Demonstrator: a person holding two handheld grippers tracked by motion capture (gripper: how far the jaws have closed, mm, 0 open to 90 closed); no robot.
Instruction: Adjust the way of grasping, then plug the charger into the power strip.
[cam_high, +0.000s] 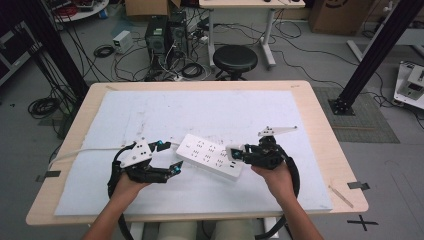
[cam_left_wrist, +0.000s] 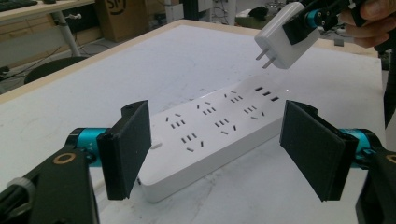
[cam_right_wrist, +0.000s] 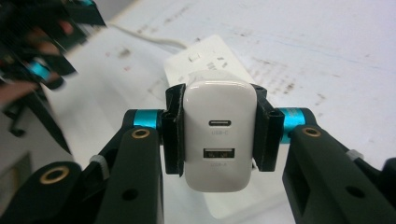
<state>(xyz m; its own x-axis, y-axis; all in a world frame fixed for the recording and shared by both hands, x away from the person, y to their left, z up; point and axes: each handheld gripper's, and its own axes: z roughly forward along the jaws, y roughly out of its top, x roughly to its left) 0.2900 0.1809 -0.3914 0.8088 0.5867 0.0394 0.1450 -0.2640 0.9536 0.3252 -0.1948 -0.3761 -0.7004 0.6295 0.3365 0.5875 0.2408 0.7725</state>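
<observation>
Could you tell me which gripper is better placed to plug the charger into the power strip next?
The right gripper: it already clamps the white charger, prongs hanging above the power strip. The left gripper is open and empty at the strip's near end, better suited to steadying it.

In the right gripper view the charger (cam_right_wrist: 220, 140) hides most of the power strip (cam_right_wrist: 205, 58), and the left tongs (cam_right_wrist: 42, 70) at far left are blurred.

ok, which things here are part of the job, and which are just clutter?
In the job:
- power strip
- USB charger, clamped in the right tongs
- left tongs, open beside the strip

Just lying about:
- stool
- computer towers
- floor cables
</observation>
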